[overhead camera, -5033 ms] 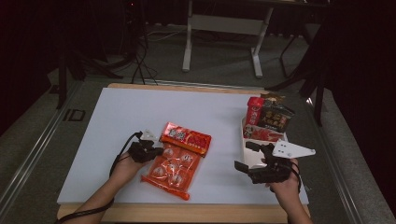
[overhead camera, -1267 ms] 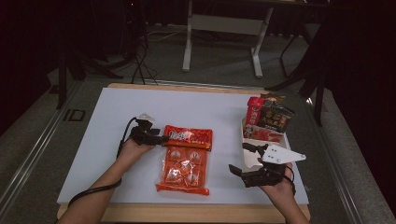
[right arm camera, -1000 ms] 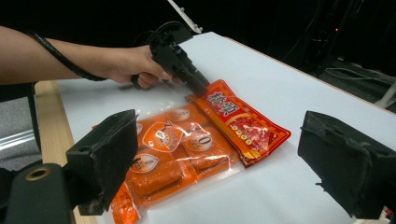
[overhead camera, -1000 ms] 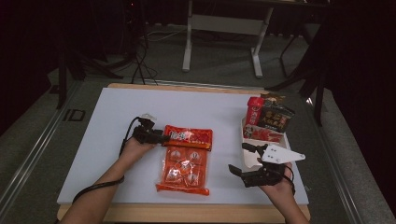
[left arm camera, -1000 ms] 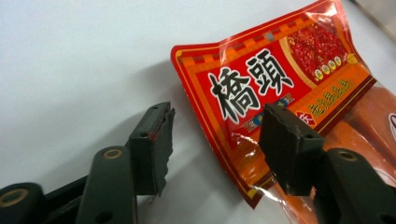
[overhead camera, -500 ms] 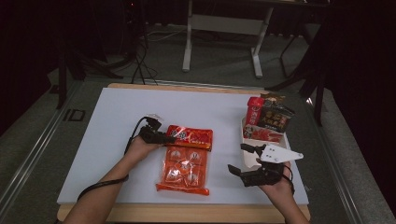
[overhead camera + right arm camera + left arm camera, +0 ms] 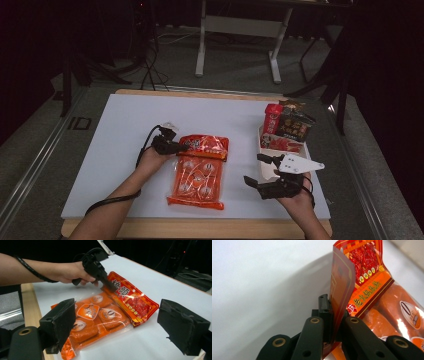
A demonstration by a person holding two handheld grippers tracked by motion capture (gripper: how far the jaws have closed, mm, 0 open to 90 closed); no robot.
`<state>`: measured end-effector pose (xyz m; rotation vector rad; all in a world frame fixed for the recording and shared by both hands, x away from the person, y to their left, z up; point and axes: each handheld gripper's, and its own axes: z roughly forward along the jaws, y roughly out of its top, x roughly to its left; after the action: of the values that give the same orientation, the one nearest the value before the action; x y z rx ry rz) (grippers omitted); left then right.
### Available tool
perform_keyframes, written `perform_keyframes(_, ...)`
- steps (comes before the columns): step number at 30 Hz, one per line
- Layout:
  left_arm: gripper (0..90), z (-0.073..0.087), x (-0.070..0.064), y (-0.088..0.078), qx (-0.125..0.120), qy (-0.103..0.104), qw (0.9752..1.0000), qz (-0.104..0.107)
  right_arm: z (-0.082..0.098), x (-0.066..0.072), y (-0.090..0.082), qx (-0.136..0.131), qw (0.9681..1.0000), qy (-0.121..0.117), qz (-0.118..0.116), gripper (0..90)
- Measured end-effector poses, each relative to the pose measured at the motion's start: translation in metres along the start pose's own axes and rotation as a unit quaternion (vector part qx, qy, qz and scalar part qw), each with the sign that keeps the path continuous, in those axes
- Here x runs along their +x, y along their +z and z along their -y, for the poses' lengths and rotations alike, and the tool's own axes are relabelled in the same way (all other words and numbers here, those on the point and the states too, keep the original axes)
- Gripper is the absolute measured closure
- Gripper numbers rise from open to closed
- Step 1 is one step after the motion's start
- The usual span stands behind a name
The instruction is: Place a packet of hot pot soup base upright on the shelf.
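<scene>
The left gripper (image 7: 179, 146) has just closed its jaws and now pinches the top edge of the orange snack bag (image 7: 199, 171), which lies flat near the table's (image 7: 115, 125) centre. At about four o'clock from the bag, the right gripper (image 7: 259, 170) rests with jaws spread wide, grasping nothing. A box of snack packets (image 7: 285, 131) stands at two o'clock.

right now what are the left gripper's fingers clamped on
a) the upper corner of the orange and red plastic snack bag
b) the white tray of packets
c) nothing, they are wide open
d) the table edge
a: in the left gripper view the left gripper has its fingers pinched shut on the folded-up corner of the orange and red plastic snack bag, having just closed on it.
</scene>
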<state>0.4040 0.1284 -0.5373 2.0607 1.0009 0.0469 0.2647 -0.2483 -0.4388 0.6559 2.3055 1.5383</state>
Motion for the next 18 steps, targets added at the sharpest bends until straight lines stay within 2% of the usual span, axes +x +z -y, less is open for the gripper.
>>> perform_keyframes(1, 89.1, -0.001, -0.001, -0.003, -0.002, 0.009, 1.0000, -0.002, 0.000, 0.000, 0.000, -0.001, 1.0000, -0.001, 0.002, 14.9)
perform_keyframes(4, 89.2, -0.004, -0.006, -0.011, -0.016, 0.009, 0.9998, 0.000, -0.001, 0.000, -0.001, -0.001, 1.0000, -0.001, 0.003, 16.8)
perform_keyframes(10, 89.3, -0.011, -0.014, -0.028, -0.028, 0.013, 0.9995, 0.007, -0.001, 0.001, 0.000, 0.007, 0.9999, -0.007, 0.011, 16.8)
perform_keyframes(18, 89.3, -0.013, -0.026, -0.046, -0.053, 0.022, 0.9983, 0.010, -0.003, 0.001, -0.001, 0.003, 0.9998, -0.005, 0.018, 16.9)
